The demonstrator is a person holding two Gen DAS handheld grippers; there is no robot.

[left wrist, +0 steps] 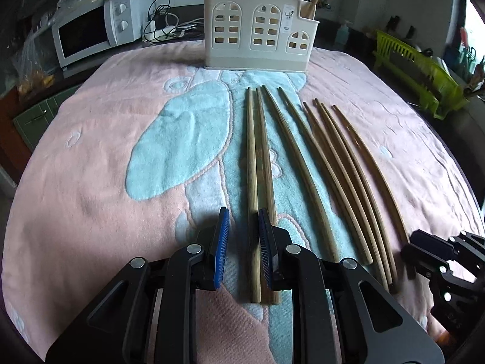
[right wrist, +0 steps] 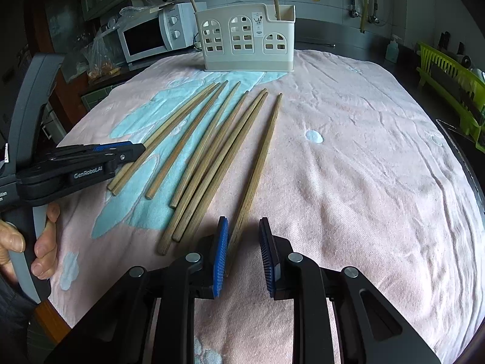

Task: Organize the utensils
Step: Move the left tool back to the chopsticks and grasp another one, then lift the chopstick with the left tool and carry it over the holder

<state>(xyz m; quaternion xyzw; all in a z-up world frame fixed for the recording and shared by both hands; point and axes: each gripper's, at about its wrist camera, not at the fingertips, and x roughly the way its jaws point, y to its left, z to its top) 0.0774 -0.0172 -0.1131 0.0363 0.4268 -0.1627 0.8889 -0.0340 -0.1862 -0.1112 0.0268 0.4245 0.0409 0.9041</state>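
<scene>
Lying on towel [left wrist: 91,166]: eight chopsticks [left wrist: 291,157], two more upright in holder [left wrist: 257,30] behind; microwave [left wrist: 88,30] left, green rack [left wrist: 424,75] right. Left gripper [left wrist: 242,242] parted around leftmost stick; right gripper [right wrist: 242,248] parted around rightmost.

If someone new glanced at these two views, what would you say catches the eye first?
Most striking is the row of wooden chopsticks lying side by side on the pink and blue towel in the middle of the scene. Behind them, at the towel's far edge, stands a cream holder with arched window cut-outs and two sticks already in it. Nearest the cameras, the left gripper and right gripper are open, each over a chopstick's near end.
</scene>
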